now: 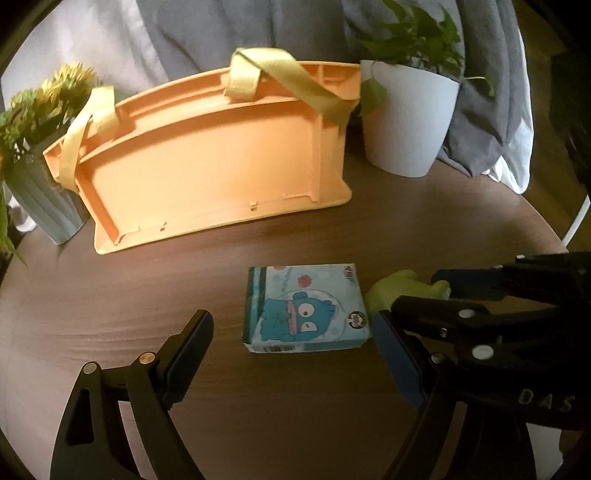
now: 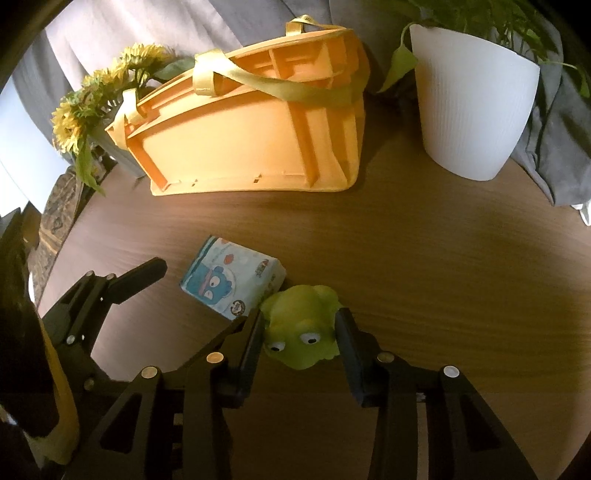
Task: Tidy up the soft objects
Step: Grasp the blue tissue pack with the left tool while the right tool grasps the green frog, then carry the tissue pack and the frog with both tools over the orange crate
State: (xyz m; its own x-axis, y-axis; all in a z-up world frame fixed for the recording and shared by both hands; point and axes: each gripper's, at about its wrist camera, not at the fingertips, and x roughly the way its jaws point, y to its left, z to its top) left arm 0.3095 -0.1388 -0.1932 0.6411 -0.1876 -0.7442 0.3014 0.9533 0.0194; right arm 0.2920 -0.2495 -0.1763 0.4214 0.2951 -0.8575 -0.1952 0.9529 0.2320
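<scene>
Counting first: one tissue pack [image 1: 306,308], one green frog toy [image 2: 301,326], one orange basket [image 1: 218,155] with two yellow straps, two pots, two grippers, all on one wooden table [image 1: 406,229].

Tissue pack: lies flat near the table's middle, cartoon face up. In the left wrist view its long axis runs near to far, barcode end toward the camera. It sits between the two fingers of the left gripper [image 1: 291,354] without touching either; those fingers stand wide apart, one left of the pack and one right.

Frog toy: lies just right of the pack, touching or almost touching its right near corner in the right wrist view. Its eyes face the near side, toward the right camera; body extends away to the far side. The right gripper [image 2: 300,338] has both pads pressed against the frog's sides, clamped on it. Frog rests on or just above the table; cannot tell which.

Basket: lies far of both soft things, well apart from them, tipped so that its ribbed underside faces the cameras. Long axis runs left to right. One strap [image 1: 291,79] drapes across its upper edge; the second hangs at its left end.

Pots: white pot [image 1: 408,118] with a green plant stands just right of the basket. Grey ribbed pot [image 1: 44,203] with yellow flowers stands at the basket's left end.

Grey fabric [image 1: 229,33] fills the far background.
</scene>
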